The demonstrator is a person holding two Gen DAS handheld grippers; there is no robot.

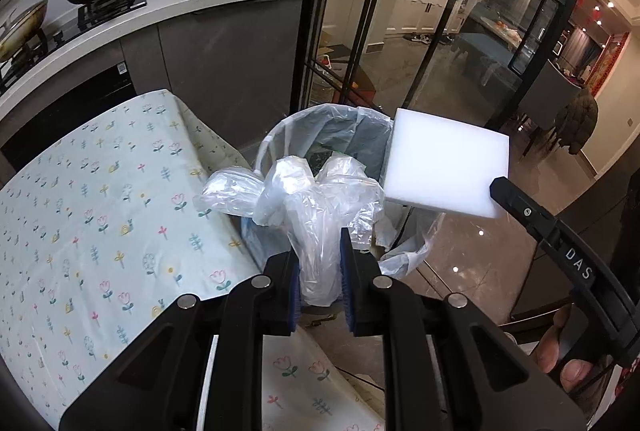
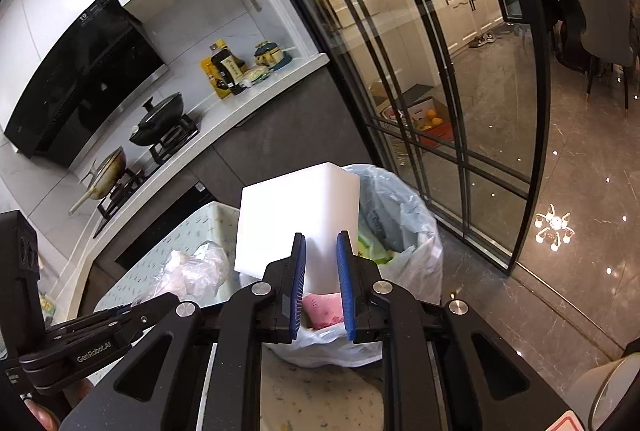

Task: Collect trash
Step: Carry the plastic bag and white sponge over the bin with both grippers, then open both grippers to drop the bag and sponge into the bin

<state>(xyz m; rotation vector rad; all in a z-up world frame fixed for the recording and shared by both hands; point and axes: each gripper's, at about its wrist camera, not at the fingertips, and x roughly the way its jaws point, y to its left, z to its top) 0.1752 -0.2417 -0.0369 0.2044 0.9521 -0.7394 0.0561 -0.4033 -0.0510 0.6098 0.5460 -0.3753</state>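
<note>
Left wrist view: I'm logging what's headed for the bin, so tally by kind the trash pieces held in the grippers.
Crumpled clear plastic bag, in the left gripper: 1
White foam block, in the right gripper: 1
Total: 2

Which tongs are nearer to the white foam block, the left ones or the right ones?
Right. The right tongs are clamped on the white foam block itself. The left tongs grip the crumpled plastic bag beside the block, over the trash bin.
</note>
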